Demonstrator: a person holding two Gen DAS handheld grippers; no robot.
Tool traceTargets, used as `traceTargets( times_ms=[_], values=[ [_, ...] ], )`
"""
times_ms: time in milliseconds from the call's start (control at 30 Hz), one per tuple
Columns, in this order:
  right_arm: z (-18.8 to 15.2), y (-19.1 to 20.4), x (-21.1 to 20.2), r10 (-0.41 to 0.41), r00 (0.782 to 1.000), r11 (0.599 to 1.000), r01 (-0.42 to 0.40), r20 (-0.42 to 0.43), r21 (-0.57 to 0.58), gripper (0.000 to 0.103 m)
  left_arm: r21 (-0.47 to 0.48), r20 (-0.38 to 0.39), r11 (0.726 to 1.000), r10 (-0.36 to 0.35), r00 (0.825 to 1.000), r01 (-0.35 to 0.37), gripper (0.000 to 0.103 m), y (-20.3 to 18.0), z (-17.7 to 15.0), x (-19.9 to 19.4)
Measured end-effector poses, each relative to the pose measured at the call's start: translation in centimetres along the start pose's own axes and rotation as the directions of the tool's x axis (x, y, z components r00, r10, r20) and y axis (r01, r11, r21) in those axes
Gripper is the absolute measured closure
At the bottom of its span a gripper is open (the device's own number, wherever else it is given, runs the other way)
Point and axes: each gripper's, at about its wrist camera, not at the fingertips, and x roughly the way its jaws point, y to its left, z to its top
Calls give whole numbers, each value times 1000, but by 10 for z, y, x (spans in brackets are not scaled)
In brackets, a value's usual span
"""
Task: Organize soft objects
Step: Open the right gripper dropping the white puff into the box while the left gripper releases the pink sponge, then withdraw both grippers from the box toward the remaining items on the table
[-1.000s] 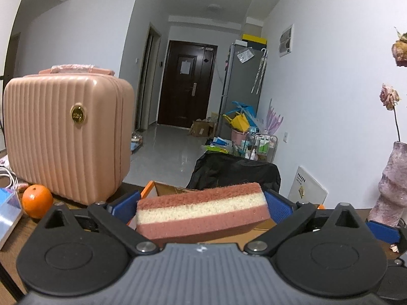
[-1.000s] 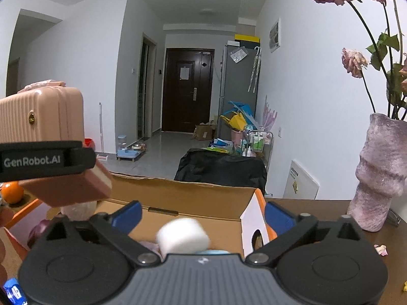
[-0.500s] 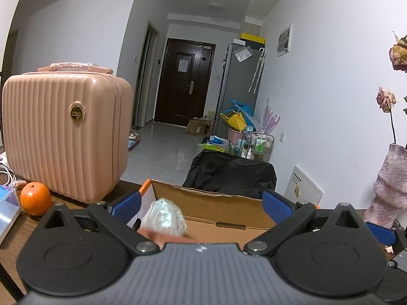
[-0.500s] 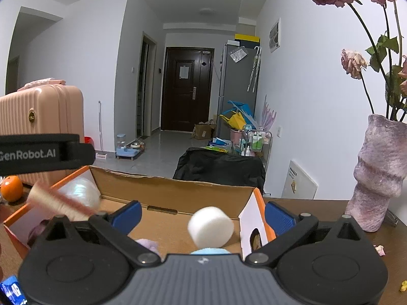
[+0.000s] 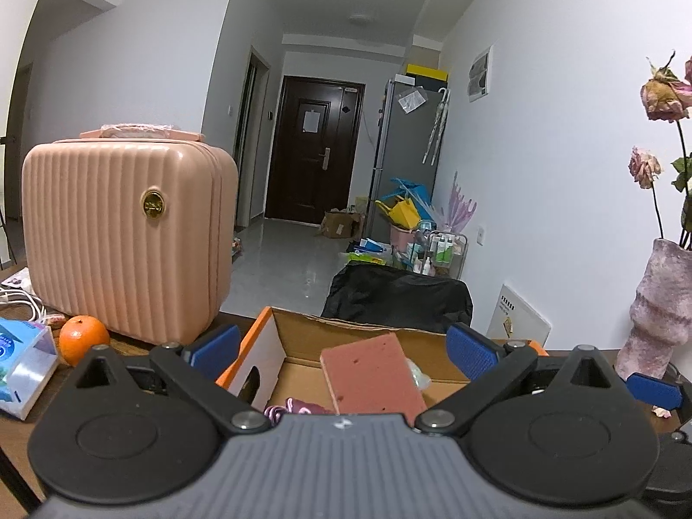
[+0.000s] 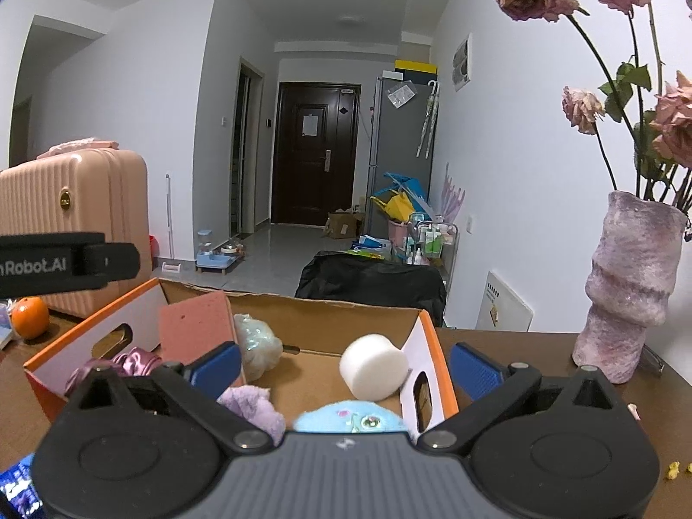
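An open cardboard box (image 6: 302, 307) with orange-edged flaps stands on the brown table; it also shows in the left wrist view (image 5: 367, 331). Inside lie a pink sponge block (image 5: 372, 374) leaning on its edge (image 6: 194, 324), a white foam cylinder (image 6: 374, 365), a pale wrapped ball (image 6: 257, 344), a purple fluffy piece (image 6: 255, 406), a light blue plush piece (image 6: 346, 419) and a shiny purple scrunchie (image 6: 129, 363). My left gripper (image 5: 341, 346) is open and empty above the box. My right gripper (image 6: 346, 363) is open and empty over the box's near right side.
A pink ribbed suitcase (image 5: 125, 233) stands left of the box with an orange (image 5: 82, 339) and a tissue pack (image 5: 24, 363) beside it. A purple vase (image 6: 627, 285) with dried roses stands on the right. The left gripper's body (image 6: 65, 264) shows at the left.
My left gripper opened and let go of the pink sponge, which fell into the box and now leans there. The white foam cylinder has dropped from my right gripper and settled in the box.
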Motion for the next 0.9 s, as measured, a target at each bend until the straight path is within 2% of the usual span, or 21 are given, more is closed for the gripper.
traceTargets(
  times_ms=[900],
  values=[
    [-36,9,-78,16,1000,1000,-16,-11,3,0,66,-28,997,32,999,-30,0,13,-33,-70]
  ],
)
